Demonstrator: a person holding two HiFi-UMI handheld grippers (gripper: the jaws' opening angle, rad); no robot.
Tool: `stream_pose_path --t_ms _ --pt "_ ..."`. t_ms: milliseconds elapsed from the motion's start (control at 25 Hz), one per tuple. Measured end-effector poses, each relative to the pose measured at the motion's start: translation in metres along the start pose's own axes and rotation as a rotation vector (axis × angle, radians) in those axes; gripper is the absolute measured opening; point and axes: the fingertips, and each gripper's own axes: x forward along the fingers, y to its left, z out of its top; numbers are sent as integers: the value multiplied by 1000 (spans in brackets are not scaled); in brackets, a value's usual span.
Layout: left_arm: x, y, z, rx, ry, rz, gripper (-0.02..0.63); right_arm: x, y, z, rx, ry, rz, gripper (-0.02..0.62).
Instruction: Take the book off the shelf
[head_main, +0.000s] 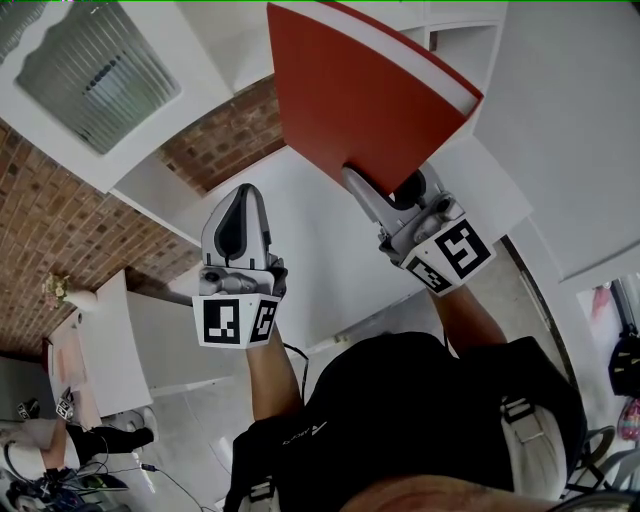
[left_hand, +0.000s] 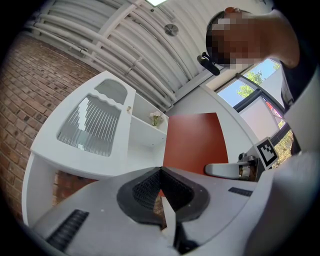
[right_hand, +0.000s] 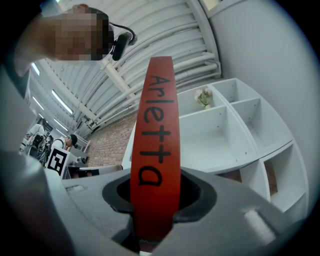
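A red book (head_main: 365, 95) with white page edges is held up in front of the white shelf (head_main: 470, 45), clear of its compartments. My right gripper (head_main: 385, 190) is shut on the book's lower end. In the right gripper view the red spine (right_hand: 157, 125), lettered "Arletta", stands upright between the jaws of the right gripper (right_hand: 152, 192), and the shelf's compartments (right_hand: 225, 130) are behind it. To the book's left, lower down, my left gripper (head_main: 243, 205) is shut with nothing in it. The left gripper (left_hand: 160, 172) looks toward the book's red cover (left_hand: 192, 142).
A small flower (right_hand: 202, 97) stands in an upper shelf compartment. A white cabinet with a ribbed glass panel (head_main: 95, 75) and a brick wall (head_main: 60, 220) are on the left. A cluttered desk (head_main: 90, 370) lies at the lower left. People stand far off (right_hand: 72, 142).
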Motion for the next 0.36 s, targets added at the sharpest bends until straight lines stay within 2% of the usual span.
stream_pose_path --t_ms 360 --pt "-4 1 3 -5 0 2 -3 0 4 1 4 9 -4 153"
